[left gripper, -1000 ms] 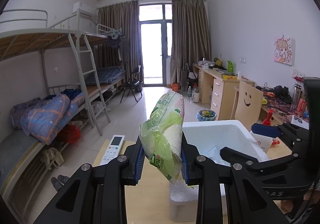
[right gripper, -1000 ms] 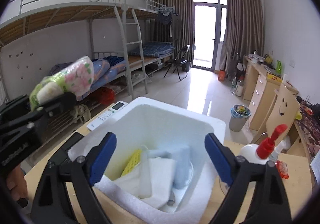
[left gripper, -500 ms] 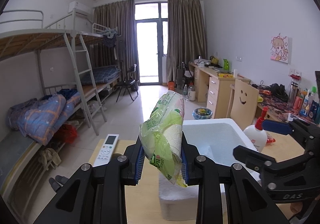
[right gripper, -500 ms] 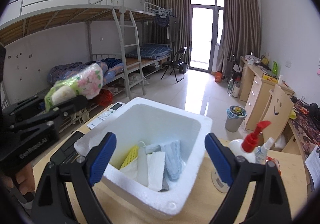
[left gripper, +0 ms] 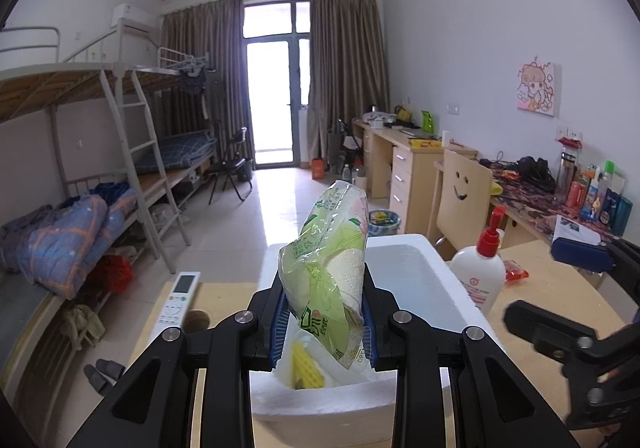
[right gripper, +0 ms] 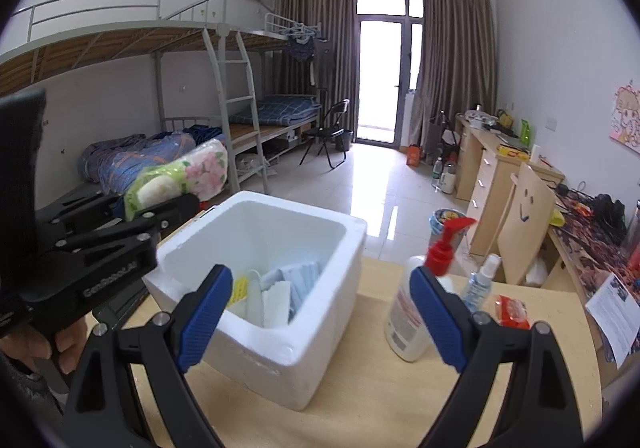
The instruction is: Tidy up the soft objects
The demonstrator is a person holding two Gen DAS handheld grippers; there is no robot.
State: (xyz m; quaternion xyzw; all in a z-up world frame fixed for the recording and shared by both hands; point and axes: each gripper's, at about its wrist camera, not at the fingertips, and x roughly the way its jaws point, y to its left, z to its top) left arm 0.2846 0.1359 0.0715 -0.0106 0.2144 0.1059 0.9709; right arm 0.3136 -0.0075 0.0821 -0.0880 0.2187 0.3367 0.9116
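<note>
My left gripper (left gripper: 324, 316) is shut on a green and pink tissue pack (left gripper: 332, 272), held above the near rim of a white foam box (left gripper: 404, 264). In the right wrist view the tissue pack (right gripper: 180, 176) hangs over the box's left edge, and the foam box (right gripper: 280, 332) holds a yellow sponge (right gripper: 240, 286), white cloths and a blue folded cloth (right gripper: 298, 280). My right gripper (right gripper: 316, 312) stands open in front of the box, its jaws wide apart with nothing between them.
A white pump bottle with a red top (right gripper: 416, 304), a small spray bottle (right gripper: 478, 280) and a red packet (right gripper: 512, 310) stand on the wooden table (right gripper: 380, 400) right of the box. A remote control (left gripper: 178, 298) lies at the table's left. A hand (right gripper: 60, 344) holds the left gripper.
The left gripper has carried the tissue pack rightward until it hangs over the box. The right gripper has drawn back from the box, so the bottles now show.
</note>
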